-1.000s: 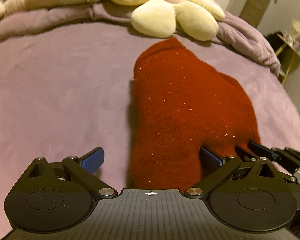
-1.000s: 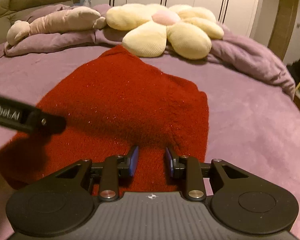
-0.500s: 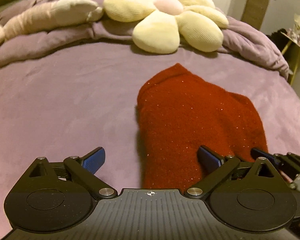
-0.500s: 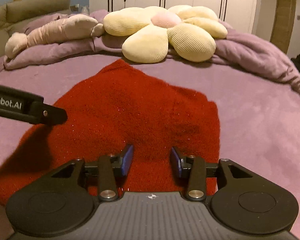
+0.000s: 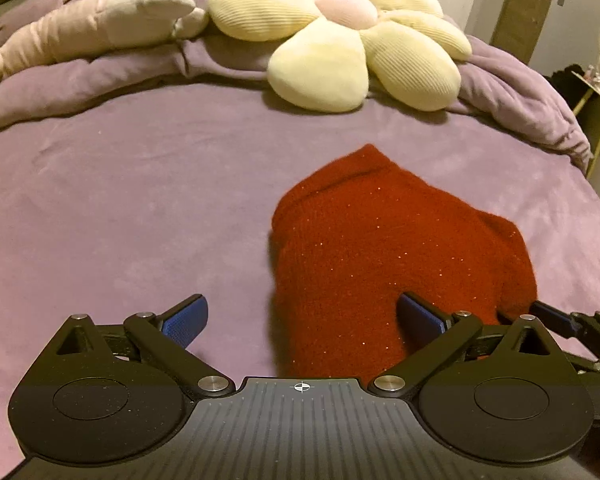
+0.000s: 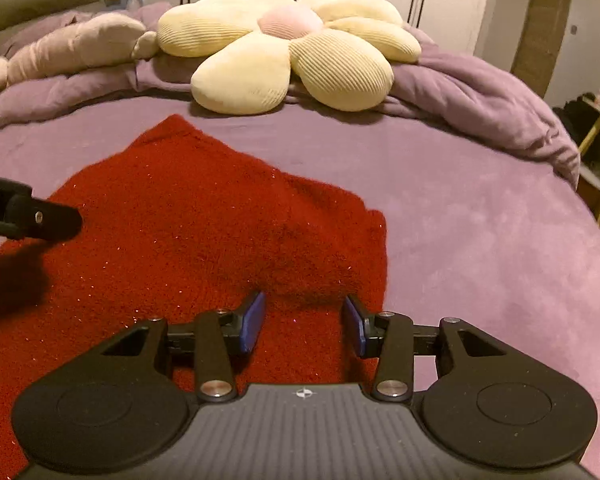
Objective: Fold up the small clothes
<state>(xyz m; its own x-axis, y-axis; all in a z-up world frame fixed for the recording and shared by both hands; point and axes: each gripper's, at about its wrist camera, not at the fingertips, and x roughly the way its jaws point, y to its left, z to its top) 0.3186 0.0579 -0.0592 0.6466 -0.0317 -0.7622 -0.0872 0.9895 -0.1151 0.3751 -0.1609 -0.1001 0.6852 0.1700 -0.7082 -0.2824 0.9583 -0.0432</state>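
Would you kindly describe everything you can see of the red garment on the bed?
The red garment is a fuzzy knit, flecked with tiny glittering specks. It lies flat on the purple bedspread, apparently folded: a doubled edge shows along its left side in the left wrist view. One corner points toward the flower pillow without reaching it. Both the left gripper and right gripper hover open above its near edge; neither grips it.
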